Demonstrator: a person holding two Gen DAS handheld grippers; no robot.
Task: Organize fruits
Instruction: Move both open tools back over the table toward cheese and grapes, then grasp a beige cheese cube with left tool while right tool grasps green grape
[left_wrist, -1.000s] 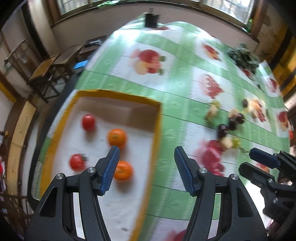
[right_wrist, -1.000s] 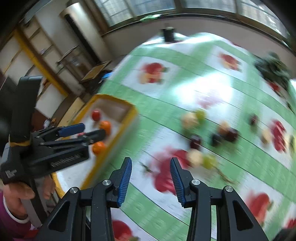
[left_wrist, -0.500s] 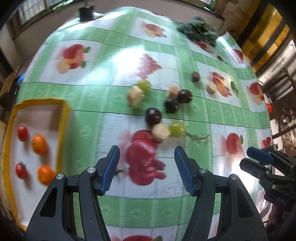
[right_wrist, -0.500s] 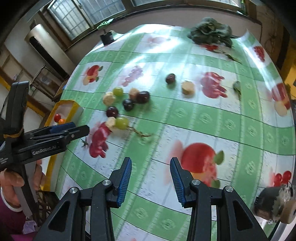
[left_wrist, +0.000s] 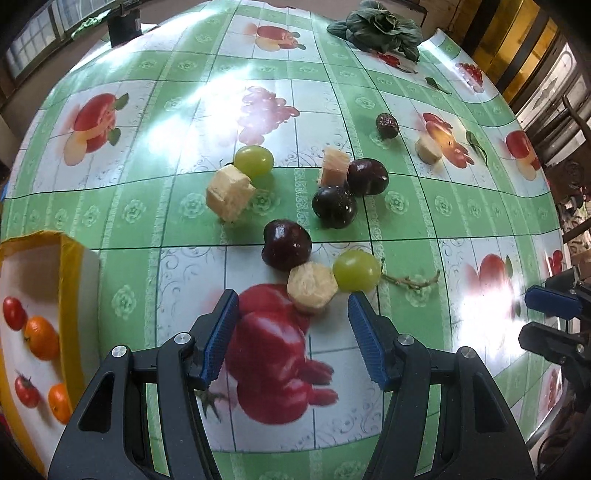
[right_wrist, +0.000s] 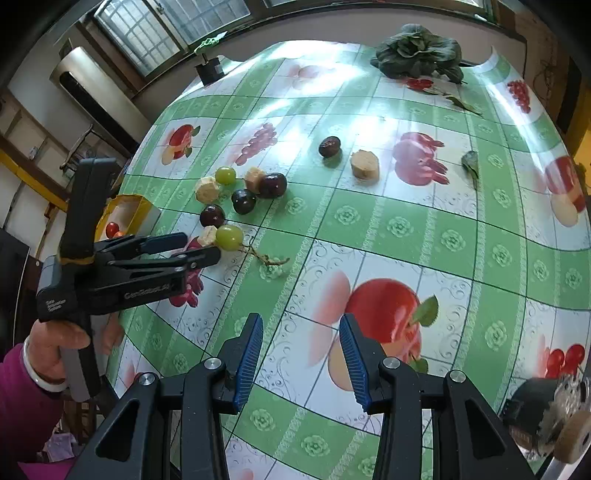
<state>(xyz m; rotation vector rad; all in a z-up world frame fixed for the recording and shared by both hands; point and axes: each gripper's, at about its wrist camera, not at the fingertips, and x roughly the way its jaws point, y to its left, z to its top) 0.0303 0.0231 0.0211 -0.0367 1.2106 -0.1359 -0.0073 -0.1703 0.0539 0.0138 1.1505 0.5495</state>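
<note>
Fruit-print tablecloth (left_wrist: 184, 206) lay sunlit, left gripper (left_wrist: 293, 332) gaped wide just short of pale fruit chunk (left_wrist: 312, 288) and green grape (left_wrist: 356, 270), right gripper (right_wrist: 301, 356) wide over bare cloth, yellow-rimmed tray (left_wrist: 70, 266) at table's left edge.

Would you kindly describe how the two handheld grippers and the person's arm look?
Both the left gripper and right gripper are black plastic clamps with ribbed blue finger pads and silver rivets. White lettering marks the left one's side. The hand wears a magenta sleeve and pale bangle.
</note>
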